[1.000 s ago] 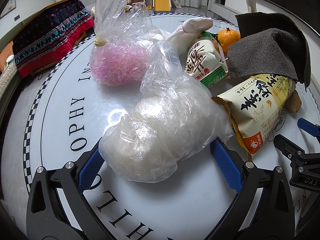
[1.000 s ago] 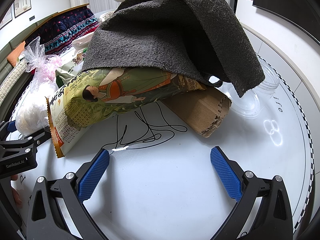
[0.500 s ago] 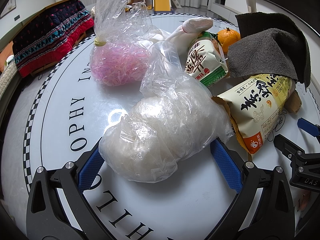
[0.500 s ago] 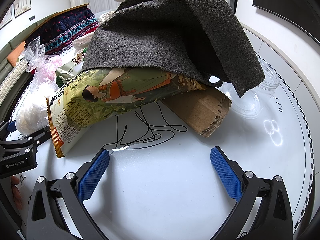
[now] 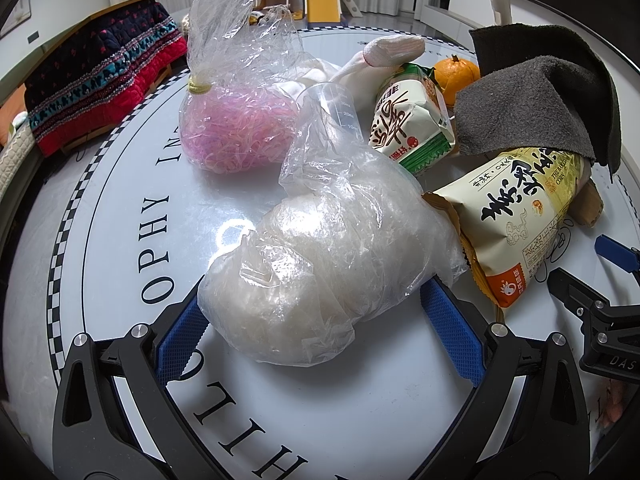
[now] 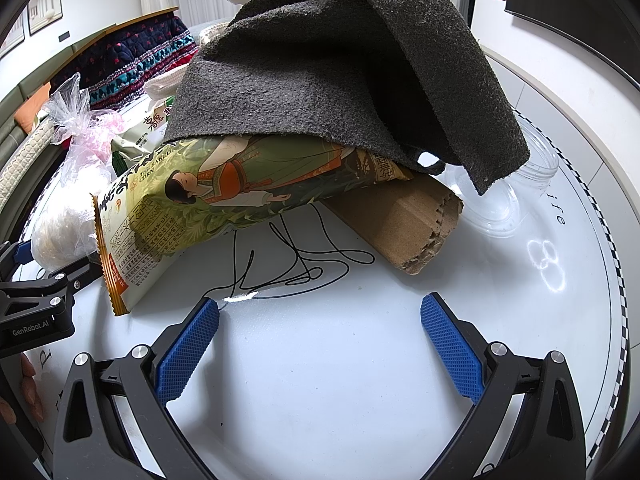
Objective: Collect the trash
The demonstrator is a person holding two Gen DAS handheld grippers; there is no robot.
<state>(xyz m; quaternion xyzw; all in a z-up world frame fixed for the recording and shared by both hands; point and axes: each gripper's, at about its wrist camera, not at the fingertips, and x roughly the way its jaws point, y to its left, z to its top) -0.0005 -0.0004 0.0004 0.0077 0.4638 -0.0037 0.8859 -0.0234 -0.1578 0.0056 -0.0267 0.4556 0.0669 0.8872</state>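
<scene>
From my left wrist camera, my left gripper (image 5: 316,320) has its blue fingers (image 5: 180,338) spread wide apart, one on each side of a clear bag of white stuff (image 5: 320,264) that lies on the round white desk (image 5: 120,216). The bag's near end sits between the fingers; I cannot tell whether the pads touch the plastic. Behind it stands a tied bag of pink shreds (image 5: 236,136), then a white sock (image 5: 384,54), a small green-edged snack packet (image 5: 412,128) and an orange (image 5: 456,76). To the right lies a yellow snack bag (image 5: 520,220), its far end under a grey cloth (image 5: 540,108). My right gripper (image 5: 600,280) shows at the right edge.

From my right wrist camera, my right gripper (image 6: 320,340) is also wide apart, holding nothing, over bare desk (image 6: 320,400). Only here do I see the green pictured side of the snack bag (image 6: 224,196), a cardboard roll (image 6: 404,224) under it, a loose black thread (image 6: 296,268) in front, and a clear plastic lid (image 6: 500,204) beyond the grey cloth (image 6: 340,72). The white bag (image 6: 64,232) and pink bag (image 6: 88,128) appear far left, beside my left gripper (image 6: 44,280).
</scene>
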